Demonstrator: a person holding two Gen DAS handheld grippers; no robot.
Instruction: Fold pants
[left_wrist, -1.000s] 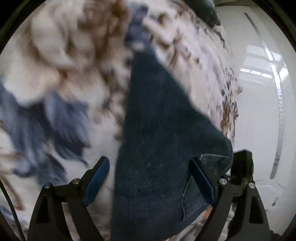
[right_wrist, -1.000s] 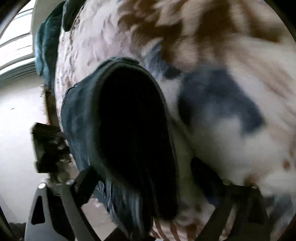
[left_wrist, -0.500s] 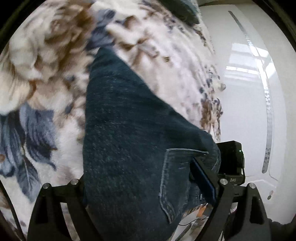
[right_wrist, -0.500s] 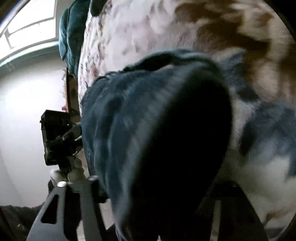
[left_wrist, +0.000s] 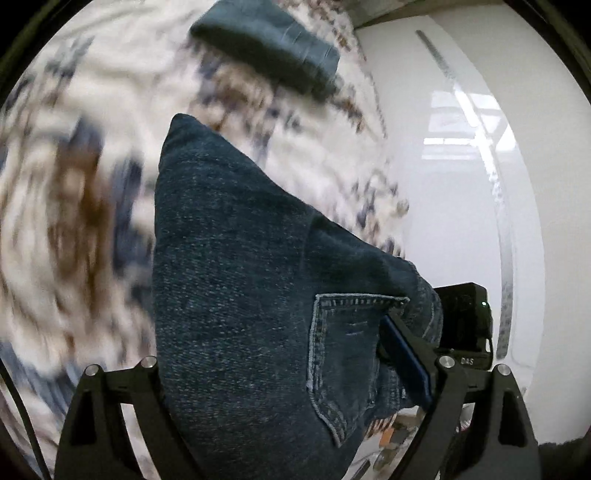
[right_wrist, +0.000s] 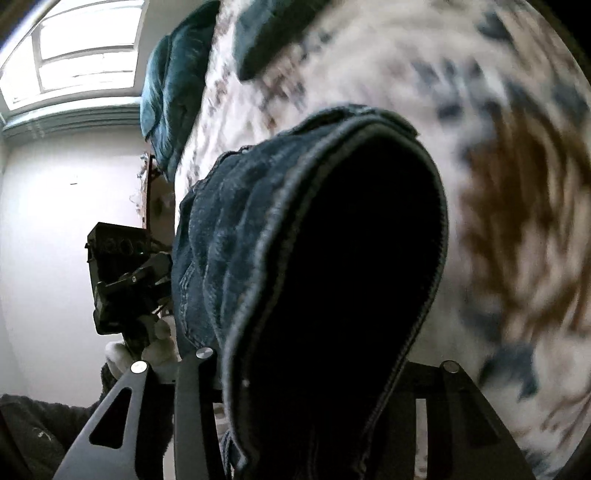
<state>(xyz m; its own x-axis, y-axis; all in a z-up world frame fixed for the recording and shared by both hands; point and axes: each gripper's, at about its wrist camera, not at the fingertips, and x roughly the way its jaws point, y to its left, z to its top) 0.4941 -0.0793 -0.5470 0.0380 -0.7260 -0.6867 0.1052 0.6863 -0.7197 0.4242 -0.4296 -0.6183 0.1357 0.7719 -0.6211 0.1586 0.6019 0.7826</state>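
Observation:
Dark blue jeans (left_wrist: 229, 258) hang lifted above a floral bedspread (left_wrist: 74, 184), held up between both tools. My left gripper (left_wrist: 273, 343) stands wide, with the seat of the jeans and a back pocket (left_wrist: 343, 354) draped across it. The denim hides its left finger, and its blue right pad (left_wrist: 406, 354) lies against the cloth. In the right wrist view the jeans (right_wrist: 221, 236) bunch with a dark opening facing the camera. My right gripper (right_wrist: 321, 362) is closing on that bunch. Its left finger (right_wrist: 195, 373) presses on the denim, and the right finger is mostly covered.
A folded dark teal garment (left_wrist: 269, 48) lies at the far end of the bed (right_wrist: 498, 184). A teal cushion (right_wrist: 170, 85) sits at the bed's edge under a window (right_wrist: 74, 48). White glossy floor (left_wrist: 461, 184) runs beside the bed. A pale-gloved hand (right_wrist: 159, 343) holds the other tool.
Both grippers have risen and the jeans came up off the bedspread with them. The right jaws narrowed onto the denim. More of the bed's far end shows.

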